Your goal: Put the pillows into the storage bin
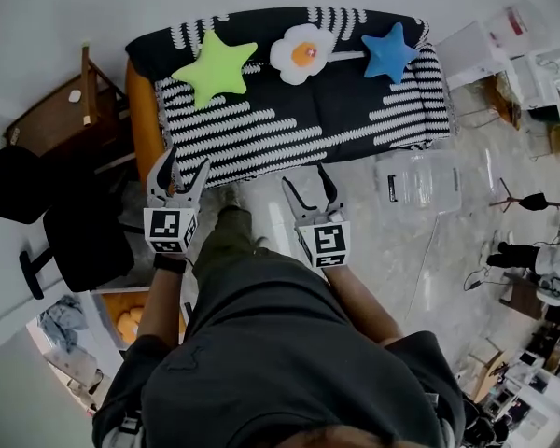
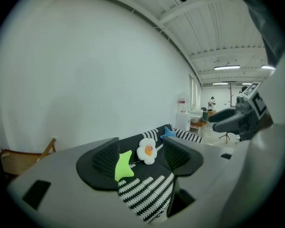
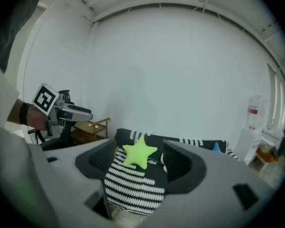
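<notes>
left fingers [image 2: 104, 159] and right fingers [image 3: 100, 159] are gaping wide, empty, readying for a bulky grab | green star pillow [image 1: 215, 68] is lying well ahead of them on sofa [image 1: 355, 110]

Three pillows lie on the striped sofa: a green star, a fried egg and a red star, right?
Not quite: it is a blue star, not a red one; the head view shows it. The green star and fried egg do lie on the striped sofa.

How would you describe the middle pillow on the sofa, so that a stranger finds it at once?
Look at the long black-and-white striped sofa. The middle pillow on it is white and flower-shaped with an orange centre. It lies between a green star pillow and a blue star pillow.
</notes>
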### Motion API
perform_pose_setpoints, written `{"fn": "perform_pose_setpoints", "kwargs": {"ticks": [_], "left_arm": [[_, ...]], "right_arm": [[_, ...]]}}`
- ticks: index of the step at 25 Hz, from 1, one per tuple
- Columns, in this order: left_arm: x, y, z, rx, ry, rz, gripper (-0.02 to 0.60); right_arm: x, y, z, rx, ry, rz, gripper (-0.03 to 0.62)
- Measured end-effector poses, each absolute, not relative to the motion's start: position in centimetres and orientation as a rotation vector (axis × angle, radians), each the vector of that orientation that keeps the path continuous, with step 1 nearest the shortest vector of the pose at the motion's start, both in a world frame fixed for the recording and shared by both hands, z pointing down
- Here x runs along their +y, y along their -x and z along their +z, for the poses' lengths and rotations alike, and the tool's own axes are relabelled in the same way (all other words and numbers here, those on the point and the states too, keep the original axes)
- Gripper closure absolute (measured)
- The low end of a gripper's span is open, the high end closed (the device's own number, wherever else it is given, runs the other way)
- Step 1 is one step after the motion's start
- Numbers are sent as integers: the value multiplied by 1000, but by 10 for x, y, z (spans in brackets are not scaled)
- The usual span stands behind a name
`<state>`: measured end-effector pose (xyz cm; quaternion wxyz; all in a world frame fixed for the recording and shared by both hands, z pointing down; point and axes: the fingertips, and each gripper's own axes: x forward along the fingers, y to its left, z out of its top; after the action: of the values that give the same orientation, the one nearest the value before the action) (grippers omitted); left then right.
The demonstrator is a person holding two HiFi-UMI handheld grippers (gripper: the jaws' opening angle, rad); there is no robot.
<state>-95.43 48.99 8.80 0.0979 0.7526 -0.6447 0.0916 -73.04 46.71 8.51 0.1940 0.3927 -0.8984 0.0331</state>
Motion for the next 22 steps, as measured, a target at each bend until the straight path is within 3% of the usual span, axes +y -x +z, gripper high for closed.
{"fn": "perform_pose_setpoints", "kwargs": {"ticks": [22], "left_arm": [[305,1040,165,-1806,-2178,286,290]], "right_arm": [[274,830,133,-2463,-1115,139,284]]}}
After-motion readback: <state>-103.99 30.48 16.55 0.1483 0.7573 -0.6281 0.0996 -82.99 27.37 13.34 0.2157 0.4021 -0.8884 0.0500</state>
